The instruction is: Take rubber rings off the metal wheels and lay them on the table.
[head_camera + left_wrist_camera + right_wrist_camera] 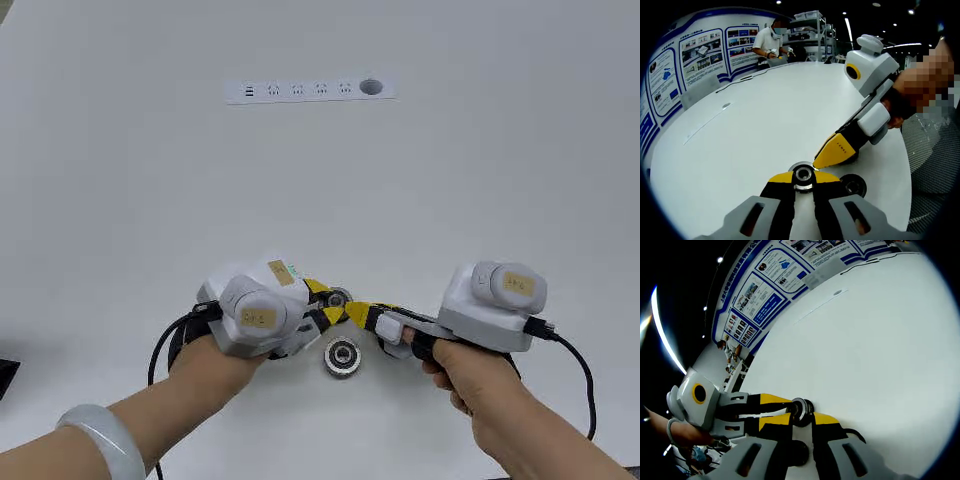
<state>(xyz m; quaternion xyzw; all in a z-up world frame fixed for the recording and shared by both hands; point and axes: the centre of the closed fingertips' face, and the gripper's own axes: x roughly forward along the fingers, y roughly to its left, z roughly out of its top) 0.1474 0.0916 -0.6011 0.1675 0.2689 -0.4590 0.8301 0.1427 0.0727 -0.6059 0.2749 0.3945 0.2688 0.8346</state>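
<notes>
The left gripper (327, 300) is closed narrow on a wheel (337, 297), holding it just above the table (480, 180) in front of the person. In the left gripper view its yellow tips clamp the wheel's sides, leaving the hub and the dark ring (794, 167) facing up.

The wheel looks like solid metal, so it is probably stiff and heavy for its size, and smooth enough to twist in a light grip. A firm hold across the metal, clear of the rubber, seems best. The ring should be soft and stretchy. It will likely peel best if it is caught at one edge of the rim and rolled off sideways, not pulled straight.

The right gripper (352, 311) meets the wheel from the other side, its jaws narrow and one tip touching the rim. I cannot tell whether they have the ring pinched.

A second wheel (342, 357) lies flat on the table just below both grippers, with its ring on.
</notes>
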